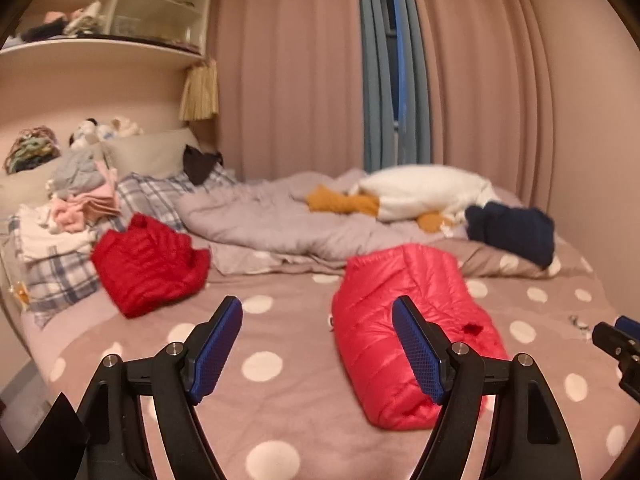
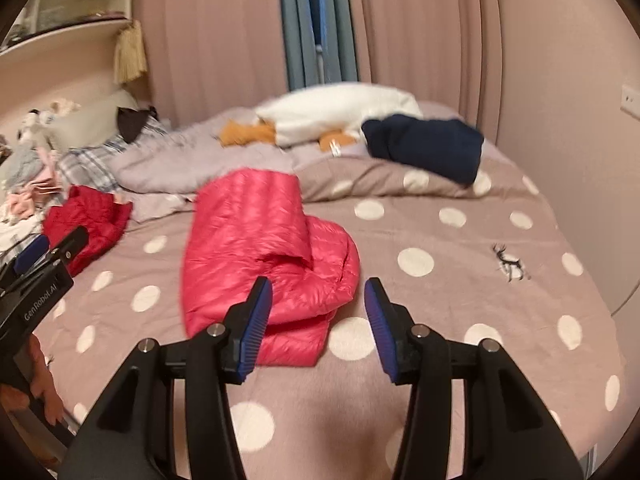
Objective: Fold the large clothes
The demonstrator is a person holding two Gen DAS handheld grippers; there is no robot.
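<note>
Your left gripper [image 1: 316,344] and right gripper [image 2: 318,320] both hover above the bed [image 2: 440,320] with their jaws apart and nothing between the pads. The folded pink jacket [image 2: 256,248] lies on the dotted bedspread just ahead of both grippers, clear of the jaws. A red jacket [image 1: 152,264] lies well to its left near the pile of clothes [image 1: 76,200], and a navy garment [image 2: 428,146] rests on the rumpled duvet [image 1: 260,216] behind.
</note>
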